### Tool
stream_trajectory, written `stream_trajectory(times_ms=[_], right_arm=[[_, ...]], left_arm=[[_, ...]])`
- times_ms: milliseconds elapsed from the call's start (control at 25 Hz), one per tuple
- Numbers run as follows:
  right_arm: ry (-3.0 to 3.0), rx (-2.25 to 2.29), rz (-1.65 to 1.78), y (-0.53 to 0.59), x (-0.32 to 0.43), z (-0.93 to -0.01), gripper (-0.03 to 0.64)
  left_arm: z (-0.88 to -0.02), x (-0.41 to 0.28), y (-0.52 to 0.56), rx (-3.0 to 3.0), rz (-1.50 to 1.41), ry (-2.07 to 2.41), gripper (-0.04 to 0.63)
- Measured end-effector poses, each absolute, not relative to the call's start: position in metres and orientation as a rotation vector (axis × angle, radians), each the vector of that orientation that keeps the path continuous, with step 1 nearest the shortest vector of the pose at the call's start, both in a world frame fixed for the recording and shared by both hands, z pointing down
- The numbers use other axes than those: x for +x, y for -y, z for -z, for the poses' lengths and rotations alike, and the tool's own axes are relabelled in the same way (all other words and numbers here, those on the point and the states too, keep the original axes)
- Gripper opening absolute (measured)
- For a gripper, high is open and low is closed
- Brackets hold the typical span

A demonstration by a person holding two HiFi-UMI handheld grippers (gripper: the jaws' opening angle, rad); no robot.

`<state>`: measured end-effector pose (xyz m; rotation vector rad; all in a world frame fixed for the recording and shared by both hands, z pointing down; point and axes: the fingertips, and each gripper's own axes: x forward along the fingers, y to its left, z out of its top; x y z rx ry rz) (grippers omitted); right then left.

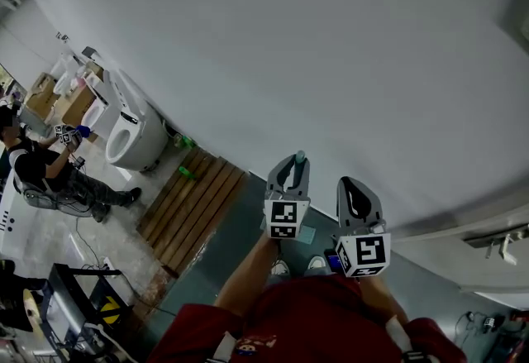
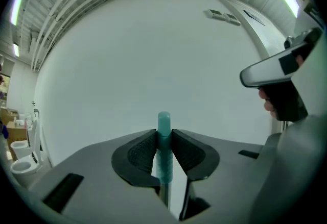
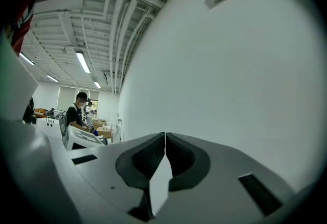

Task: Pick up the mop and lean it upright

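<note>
At the far left of the floor a person (image 1: 37,175) crouches beside a white toilet (image 1: 132,134). To the right of that lies a wooden slatted platform (image 1: 192,208). Next comes the left gripper (image 2: 163,136). Its jaws are partly closed and clamp the ribbed teal mop handle (image 2: 164,122), which stands upright between the pads with its rounded tip poking just above them. The rest of the mop is out of view. The right gripper (image 3: 164,139) is just beside it, its jaws pressed together with nothing between them. Both grippers point level at the plain white wall (image 1: 331,39).
</note>
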<state>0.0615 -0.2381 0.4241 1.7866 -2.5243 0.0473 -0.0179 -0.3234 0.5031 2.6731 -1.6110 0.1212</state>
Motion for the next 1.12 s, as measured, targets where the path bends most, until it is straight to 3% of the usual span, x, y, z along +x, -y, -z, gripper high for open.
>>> stream_trajectory(times_ms=[1120], right_arm=[[2.474, 1.841, -0.058, 0.240, 0.092, -0.428, 0.020]], left_arm=[[-0.521, 0.017, 0.405, 2.640, -0.217, 1.603, 0.110]])
